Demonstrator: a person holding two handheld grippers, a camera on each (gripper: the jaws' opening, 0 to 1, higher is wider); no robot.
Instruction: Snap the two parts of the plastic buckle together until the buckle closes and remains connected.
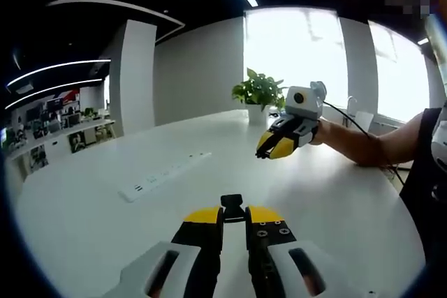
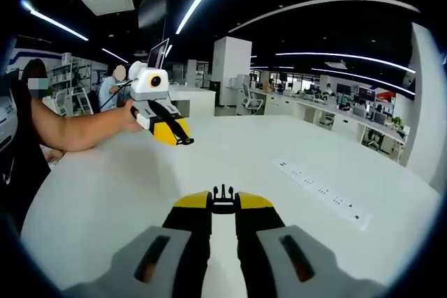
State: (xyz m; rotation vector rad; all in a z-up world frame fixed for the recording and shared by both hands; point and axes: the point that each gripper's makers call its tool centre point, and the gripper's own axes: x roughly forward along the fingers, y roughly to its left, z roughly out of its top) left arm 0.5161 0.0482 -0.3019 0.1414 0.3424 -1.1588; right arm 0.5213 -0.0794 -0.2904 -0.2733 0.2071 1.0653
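Observation:
In the left gripper view my left gripper (image 1: 232,217) is shut on a small black buckle part (image 1: 232,202) that sticks out between its yellow-tipped jaws. In the right gripper view my right gripper (image 2: 223,206) is shut on the other black buckle part (image 2: 223,192), whose prongs point forward. The two grippers face each other above the white table (image 1: 328,193), well apart. The right gripper (image 1: 271,149) comes into the left gripper view from the right, on a person's arm. The left gripper (image 2: 180,136) shows at the upper left of the right gripper view.
A long white power strip (image 1: 164,176) lies on the table, also seen as the power strip (image 2: 323,194) at the right. A potted plant (image 1: 258,92) stands at the far edge by the windows. Desks and a seated person (image 2: 112,85) fill the background.

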